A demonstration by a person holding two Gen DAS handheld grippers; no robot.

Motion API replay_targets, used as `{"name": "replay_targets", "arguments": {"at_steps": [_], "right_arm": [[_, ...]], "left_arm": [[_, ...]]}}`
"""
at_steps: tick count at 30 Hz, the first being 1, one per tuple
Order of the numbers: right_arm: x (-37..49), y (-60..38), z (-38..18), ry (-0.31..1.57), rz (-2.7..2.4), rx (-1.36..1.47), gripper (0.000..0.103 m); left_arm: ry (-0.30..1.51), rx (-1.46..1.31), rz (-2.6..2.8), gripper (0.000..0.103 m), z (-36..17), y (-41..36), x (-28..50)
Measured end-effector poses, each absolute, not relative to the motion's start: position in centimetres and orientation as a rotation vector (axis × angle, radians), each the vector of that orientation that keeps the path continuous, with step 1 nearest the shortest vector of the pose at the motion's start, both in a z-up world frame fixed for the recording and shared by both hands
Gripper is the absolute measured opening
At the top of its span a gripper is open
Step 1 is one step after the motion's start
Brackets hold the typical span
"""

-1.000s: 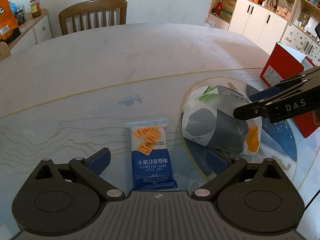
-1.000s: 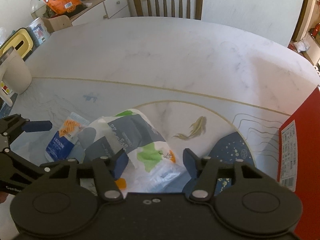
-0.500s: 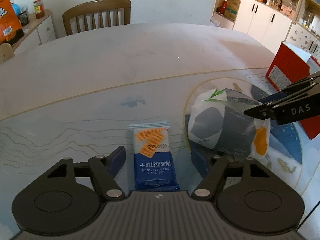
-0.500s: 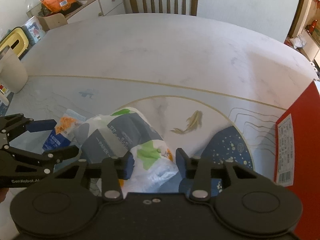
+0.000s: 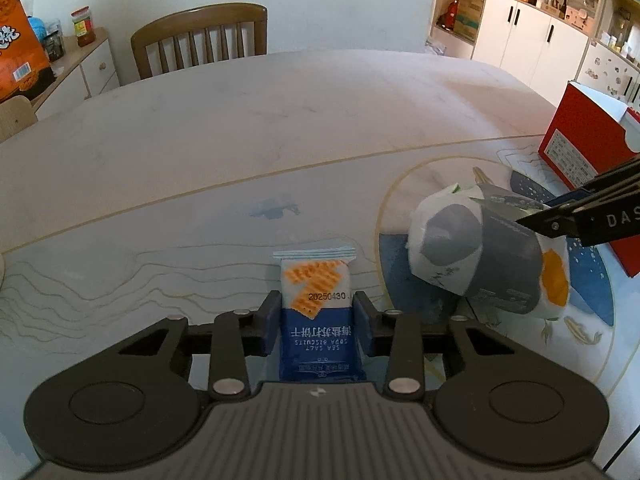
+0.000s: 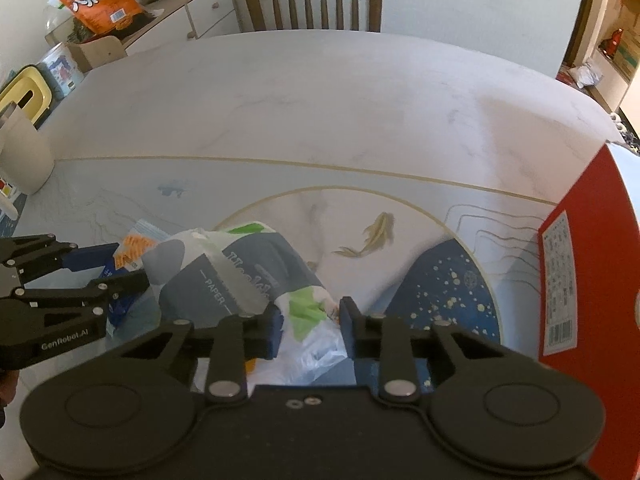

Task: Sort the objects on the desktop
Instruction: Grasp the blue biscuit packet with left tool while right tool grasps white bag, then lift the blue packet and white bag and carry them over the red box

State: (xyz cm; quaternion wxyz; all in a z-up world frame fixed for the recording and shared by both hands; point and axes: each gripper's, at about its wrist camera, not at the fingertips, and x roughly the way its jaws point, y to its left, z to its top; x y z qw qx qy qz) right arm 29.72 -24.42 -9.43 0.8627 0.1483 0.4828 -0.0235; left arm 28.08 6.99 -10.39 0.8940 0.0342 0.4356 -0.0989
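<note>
Nearest, left gripper (image 5: pixel 316 318): jaws drawn in close on either side of the biscuit packet (image 5: pixel 316 312), blue pads touching its long edges at the middle. Packet lies flat on the table (image 5: pixel 240 120), blue end toward the camera, orange-and-white end pointing away; date stamp legible, lower edge hidden under the gripper body.

Right gripper (image 6: pixel 308 330): jaws narrowed to a small gap around the crumpled plastic end of the tissue pack (image 6: pixel 240 276); both pads press into the wrapping. Pack sits just right of the biscuit packet, inside the gold ring printed on the table mat. Whether it is lifted or resting cannot be told from either view.

Count: one biscuit packet, one tissue pack, two grippers, each also seen from the other's camera, at the frame edge.

Red box (image 5: pixel 580 148) stands at the right table edge, beside the tissue pack; cut off by the frame in both views, label text too small to read.

Farther: one wooden chair (image 5: pixel 200 40) at the far side of the table. Orange snack bag (image 6: pixel 100 0) on a sideboard at far left, partly cropped in the left view. White cabinets (image 5: pixel 520 36) at far right, shelf contents too small to make out.
</note>
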Motion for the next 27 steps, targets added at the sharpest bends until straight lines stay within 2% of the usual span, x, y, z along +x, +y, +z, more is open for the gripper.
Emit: {"name": "replay_targets", "arguments": {"at_steps": [8, 27], "right_arm": [[28.3, -24.8, -8.6, 0.994, -0.075, 0.323, 0.026], [23.9, -25.1, -6.0, 0.945, -0.102, 0.347, 0.026]], "left_arm": [[0.901, 0.060, -0.212, 0.036, -9.9, 6.9, 27.7], [0.841, 0.051, -0.283, 0.036, -4.9, 5.0, 25.1]]}}
